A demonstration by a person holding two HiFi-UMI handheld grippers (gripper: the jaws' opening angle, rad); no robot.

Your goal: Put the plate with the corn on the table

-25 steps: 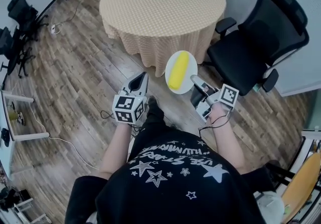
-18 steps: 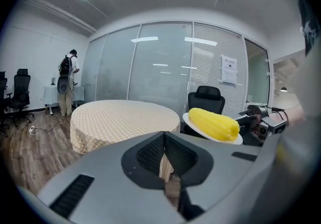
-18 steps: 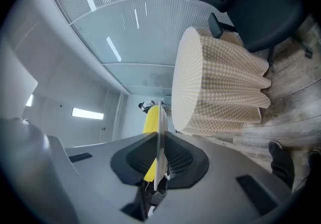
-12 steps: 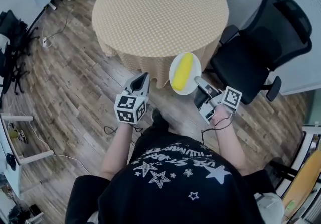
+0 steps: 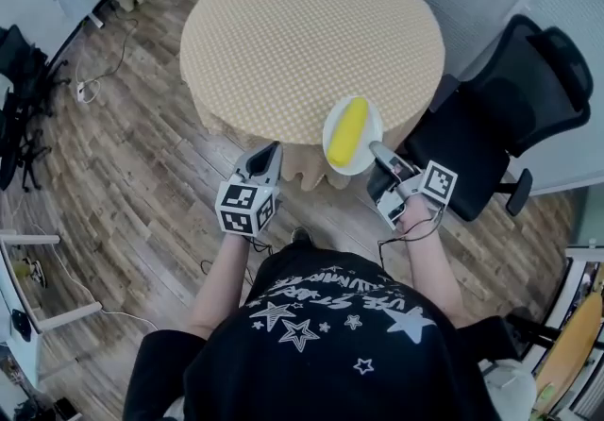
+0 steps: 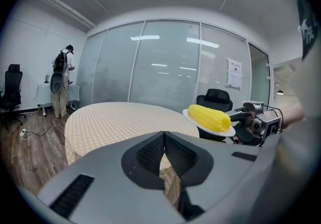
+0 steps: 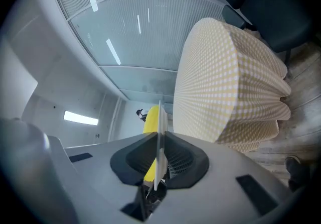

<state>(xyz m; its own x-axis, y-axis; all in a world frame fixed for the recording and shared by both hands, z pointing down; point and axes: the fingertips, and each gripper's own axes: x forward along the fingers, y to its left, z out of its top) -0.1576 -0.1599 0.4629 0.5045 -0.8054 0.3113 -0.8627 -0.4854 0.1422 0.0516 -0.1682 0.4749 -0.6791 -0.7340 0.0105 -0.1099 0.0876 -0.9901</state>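
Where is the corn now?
In the head view the corn lies on a white plate gripped by the right gripper, at the near edge of the round table, with the black chair to its right.

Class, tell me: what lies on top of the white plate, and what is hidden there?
A yellow corn cob lies along the plate, whose rim the right gripper pinches. The cob covers the plate's middle, so nothing beneath it shows.

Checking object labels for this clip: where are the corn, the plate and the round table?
corn [image 5: 347, 129], head view, middle of the cob.
plate [image 5: 372, 133], head view, bare white rim right of the cob.
table [image 5: 302, 23], head view, checked cloth top.
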